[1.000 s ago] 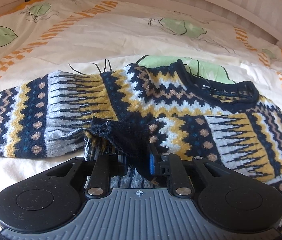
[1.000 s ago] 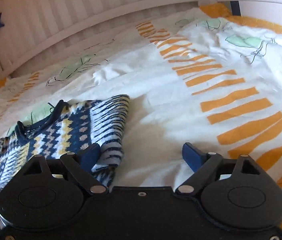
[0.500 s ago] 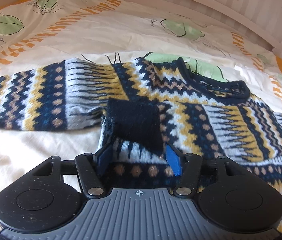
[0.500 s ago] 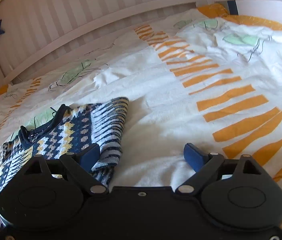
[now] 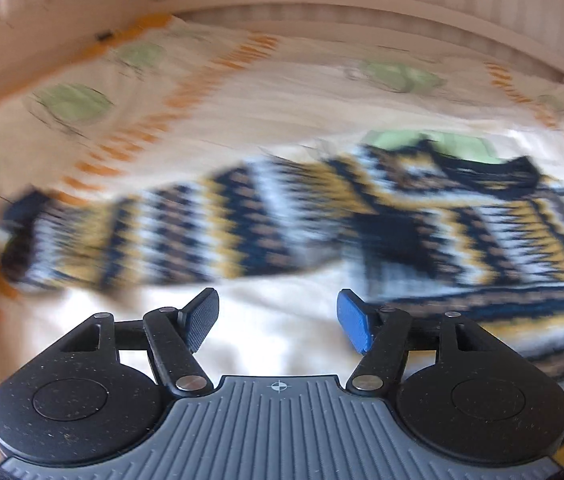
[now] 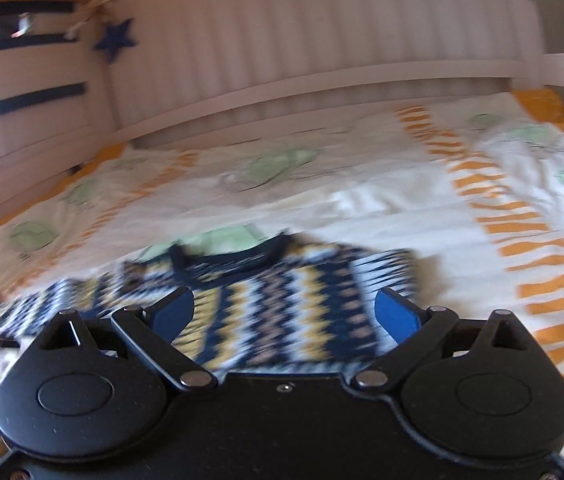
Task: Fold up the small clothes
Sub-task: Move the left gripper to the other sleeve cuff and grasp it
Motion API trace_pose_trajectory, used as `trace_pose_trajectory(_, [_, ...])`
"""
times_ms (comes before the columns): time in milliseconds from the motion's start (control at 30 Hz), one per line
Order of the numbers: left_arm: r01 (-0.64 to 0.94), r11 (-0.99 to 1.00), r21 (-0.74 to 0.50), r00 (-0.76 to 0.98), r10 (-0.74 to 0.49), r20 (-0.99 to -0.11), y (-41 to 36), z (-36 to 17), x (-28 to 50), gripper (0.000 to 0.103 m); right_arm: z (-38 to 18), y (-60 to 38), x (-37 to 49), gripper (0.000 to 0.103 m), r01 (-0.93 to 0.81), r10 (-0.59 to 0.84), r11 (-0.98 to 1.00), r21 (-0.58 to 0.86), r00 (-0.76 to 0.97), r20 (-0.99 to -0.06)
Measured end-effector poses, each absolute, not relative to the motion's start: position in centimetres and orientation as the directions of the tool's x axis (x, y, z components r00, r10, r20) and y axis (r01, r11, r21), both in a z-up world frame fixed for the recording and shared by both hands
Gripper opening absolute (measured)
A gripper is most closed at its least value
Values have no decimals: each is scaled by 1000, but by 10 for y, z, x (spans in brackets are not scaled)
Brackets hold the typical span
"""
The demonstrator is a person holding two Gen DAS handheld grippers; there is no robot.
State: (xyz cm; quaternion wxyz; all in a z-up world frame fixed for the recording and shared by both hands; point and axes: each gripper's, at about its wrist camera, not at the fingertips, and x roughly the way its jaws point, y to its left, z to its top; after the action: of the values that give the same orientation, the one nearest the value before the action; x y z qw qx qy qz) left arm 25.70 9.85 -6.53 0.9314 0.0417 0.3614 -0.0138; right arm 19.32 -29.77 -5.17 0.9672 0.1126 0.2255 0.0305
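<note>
On the bed point(image 5: 290, 92), mid-sheet toward the slatted headboard point(image 6: 322, 40): one small knit sweater point(image 5: 362, 224), lying flat, front up. Pattern is zigzag bands in navy, mustard, white and tan, with a dark navy neckline. Neck points at the headboard. One sleeve point(image 5: 130, 240) is stretched out sideways toward the bed's left edge, navy cuff at its tip. A dark folded patch lies across the chest; both frames are motion-blurred, so finer detail is unreadable. Bedsheet is cream with orange dashes and green leaf prints. Left hand-held gripper point(image 5: 278, 320): jaws opening, about half spread, nothing between them, bare sheet under the gap, sweater just beyond. Right hand-held gripper point(image 6: 284, 312): jaws opening, near full width, above the sweater body, pads not pressing it. Blue star point(image 6: 116, 38) hangs on the headboard's left end.
</note>
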Motion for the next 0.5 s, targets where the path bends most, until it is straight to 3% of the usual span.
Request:
trace_pose_trajectory(367, [-166, 930, 327, 751, 334, -570, 189, -57, 291, 64, -60, -236, 187, 98, -215, 325, 937, 276, 827, -459])
trace_pose_trajectory(500, [-229, 907, 353, 723, 401, -562, 211, -62, 303, 64, -59, -224, 187, 98, -247, 363, 923, 293, 809, -462])
